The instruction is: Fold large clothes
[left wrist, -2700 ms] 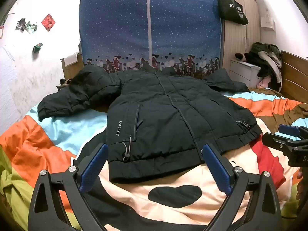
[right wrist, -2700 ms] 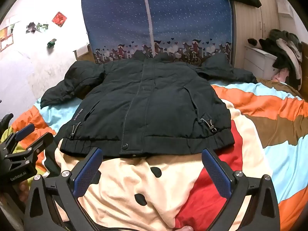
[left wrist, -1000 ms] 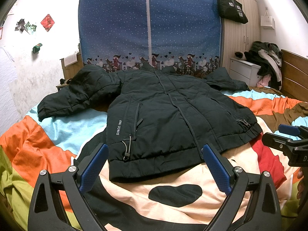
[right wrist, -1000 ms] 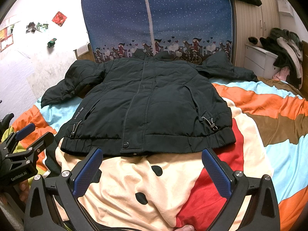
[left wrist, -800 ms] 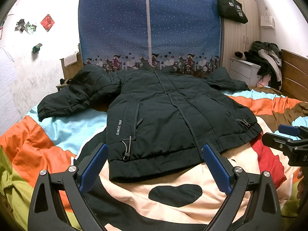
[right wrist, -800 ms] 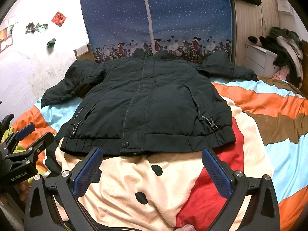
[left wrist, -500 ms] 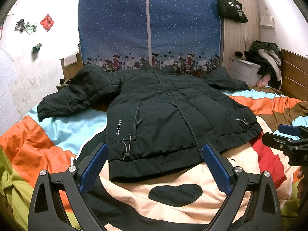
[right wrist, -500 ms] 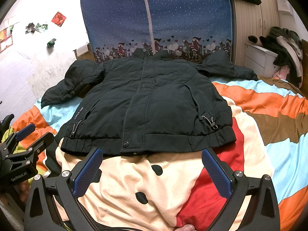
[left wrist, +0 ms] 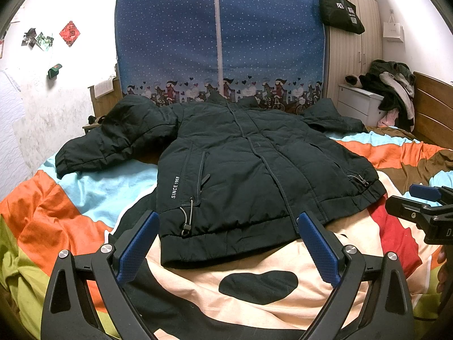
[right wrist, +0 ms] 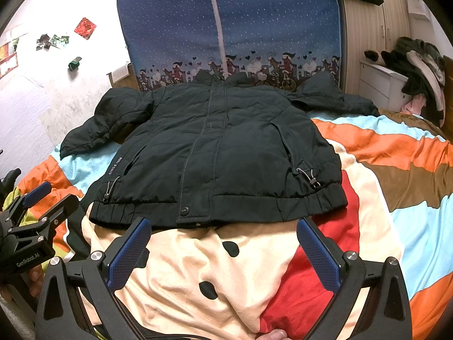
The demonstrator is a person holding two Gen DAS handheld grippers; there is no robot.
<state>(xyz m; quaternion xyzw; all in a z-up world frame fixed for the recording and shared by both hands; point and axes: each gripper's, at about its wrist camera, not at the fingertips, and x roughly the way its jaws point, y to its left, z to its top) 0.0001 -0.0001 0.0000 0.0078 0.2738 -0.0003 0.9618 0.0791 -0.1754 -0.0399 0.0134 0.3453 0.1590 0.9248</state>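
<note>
A dark padded jacket (left wrist: 249, 164) (right wrist: 220, 153) lies flat and face up on the bed, zipped, hem toward me, both sleeves spread outward. My left gripper (left wrist: 226, 243) is open, hovering just short of the hem near its left corner, with nothing between its blue pads. The right gripper (right wrist: 223, 243) also stands open, just short of the hem's middle, near the snap button (right wrist: 184, 211). Each view shows the other gripper at its edge: the right gripper (left wrist: 424, 204) and the left gripper (right wrist: 36, 204).
The colourful quilt (left wrist: 85, 187) (right wrist: 396, 170) covers the bed. A blue fabric wardrobe (left wrist: 218, 36) stands behind the jacket. At the right are a wooden cupboard with a black bag (left wrist: 341, 8), a white drawer unit piled with clothes (left wrist: 393, 85) and a wooden headboard (left wrist: 433, 107).
Both grippers hold nearly still. The right wrist view has shifted very slightly, so the jacket sits marginally lower and closer than at the earliest frame.
</note>
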